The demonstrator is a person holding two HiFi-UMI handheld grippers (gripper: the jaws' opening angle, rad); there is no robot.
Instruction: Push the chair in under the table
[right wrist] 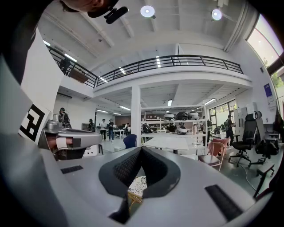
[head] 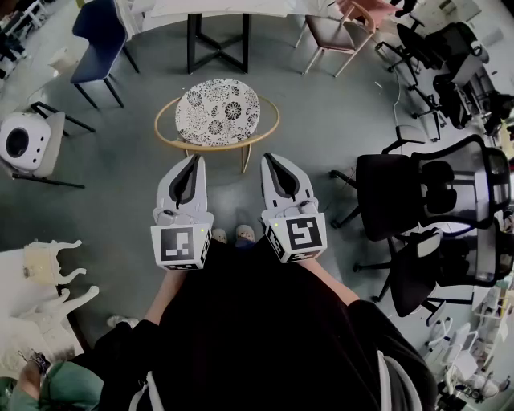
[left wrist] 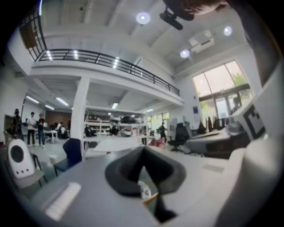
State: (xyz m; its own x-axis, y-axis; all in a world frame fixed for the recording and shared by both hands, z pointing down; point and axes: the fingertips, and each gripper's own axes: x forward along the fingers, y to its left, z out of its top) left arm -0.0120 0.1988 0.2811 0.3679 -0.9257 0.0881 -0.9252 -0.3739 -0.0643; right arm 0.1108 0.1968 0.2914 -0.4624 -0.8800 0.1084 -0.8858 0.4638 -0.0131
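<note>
**Chair out, tongs empty**
Left tongs (head: pixel 195 163) and right tongs (head: pixel 271 160), both pinched shut, hang near the round patterned chair (head: pixel 217 111) before the far surface (head: pixel 217 6); likely light, stiff: push its gold rim (head: pixel 159 127).

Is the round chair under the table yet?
No, the round chair stands on open floor, short of the table.

Grey right gripper (right wrist: pixel 141 151), jaws together; below them, white floral-patterned gold-framed chair (right wrist: pixel 138 186); beyond, white rectangular table (right wrist: pixel 171 142), pink chair (right wrist: pixel 213 158).
</note>
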